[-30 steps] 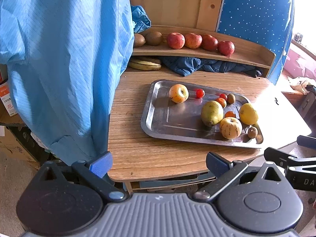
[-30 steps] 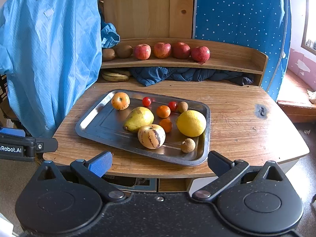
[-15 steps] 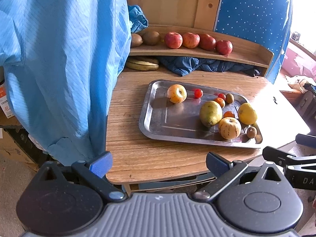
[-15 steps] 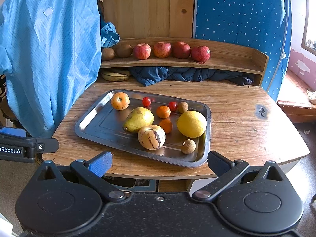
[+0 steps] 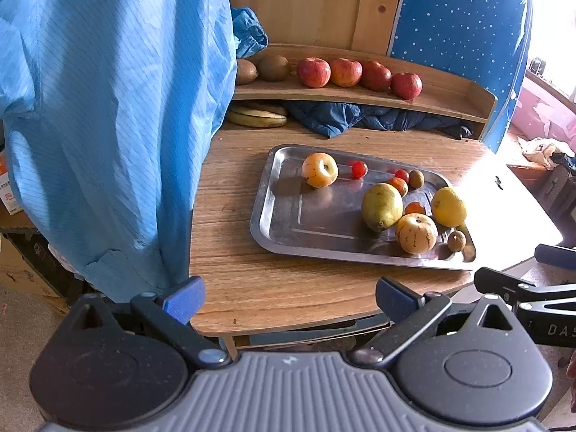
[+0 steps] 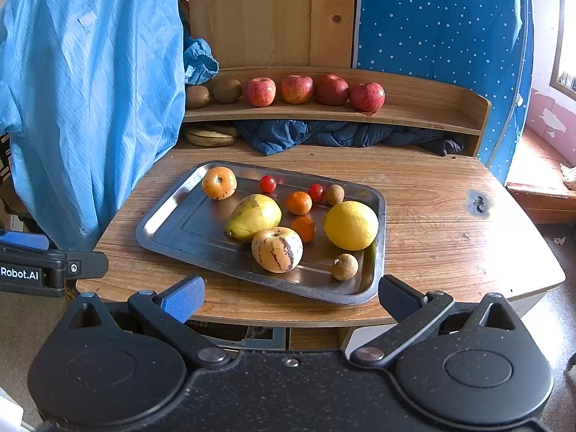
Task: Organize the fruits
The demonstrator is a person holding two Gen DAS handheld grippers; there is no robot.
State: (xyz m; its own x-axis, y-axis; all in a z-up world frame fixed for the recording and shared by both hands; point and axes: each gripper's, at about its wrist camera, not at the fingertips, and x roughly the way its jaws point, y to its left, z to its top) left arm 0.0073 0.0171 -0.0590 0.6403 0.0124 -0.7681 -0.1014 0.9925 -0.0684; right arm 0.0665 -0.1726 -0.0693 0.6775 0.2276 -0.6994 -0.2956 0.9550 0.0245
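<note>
Both sets of jaws apart, empty, short of surface. Lemon [image 6: 351, 225] at tray's [image 6: 162, 225] 3 o'clock: round, crowded; likely to roll or nudge neighbours if gripped off-centre.

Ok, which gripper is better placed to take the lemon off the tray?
Right. The lemon lies on the tray's right side, almost straight ahead of the open right gripper. The left gripper, also open, sits off the tray's left.

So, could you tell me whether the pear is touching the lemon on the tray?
Apart. The right wrist view shows the pear and the lemon with bare tray and an orange fruit between them.
</note>
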